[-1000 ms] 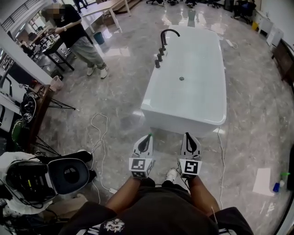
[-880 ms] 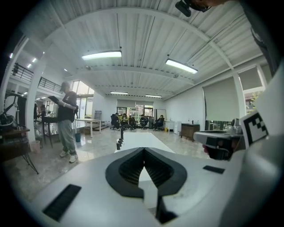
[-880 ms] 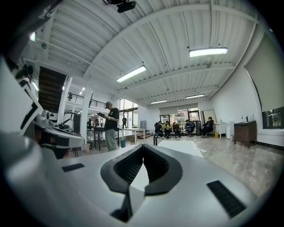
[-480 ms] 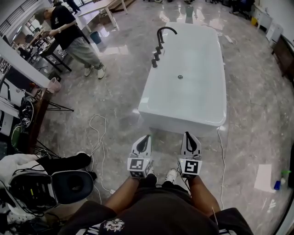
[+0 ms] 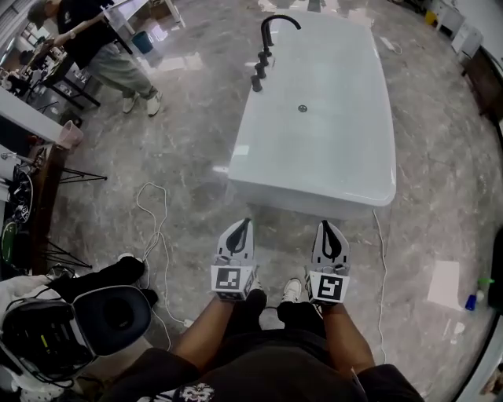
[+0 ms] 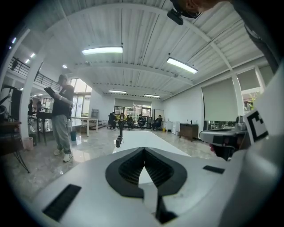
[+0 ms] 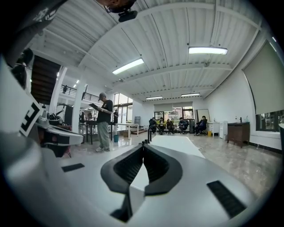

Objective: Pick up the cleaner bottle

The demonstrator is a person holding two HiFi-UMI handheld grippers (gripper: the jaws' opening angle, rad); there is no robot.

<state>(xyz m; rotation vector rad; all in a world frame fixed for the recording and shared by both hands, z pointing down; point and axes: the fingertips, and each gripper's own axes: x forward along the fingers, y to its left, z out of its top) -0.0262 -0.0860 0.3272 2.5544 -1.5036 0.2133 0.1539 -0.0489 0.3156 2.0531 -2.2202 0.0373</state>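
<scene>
Cleaner bottle [image 5: 470, 299]: small, blue-bodied with a green top. It is seen on the floor at the far right edge of the head view, just beside a flat white sheet [image 5: 444, 284] and well apart from both grippers.
Left gripper [image 5: 242, 224]: smooth white shell, black ribbed pads. The jaws are pressed together with nothing held between them.
Right gripper [image 5: 326, 226]: built alike, with the jaws likewise closed on nothing.
Bathtub [image 5: 306, 196]: glossy white, a rounded rectangle lying ahead of both grippers. A curved black faucet [image 5: 271, 23] is mounted at its far rim.
Floor [image 5: 189, 149]: grey, marbled and polished.

A glossy grey marble floor [image 5: 440, 196] spreads all round. Just ahead of the left hand-held gripper [image 5: 238, 226] stands a white bathtub [image 5: 330, 118] with a black faucet [image 5: 265, 35]. Strip lights [image 6: 102, 50] glow overhead, and windows [image 7: 175, 113] brighten the far end.
</scene>
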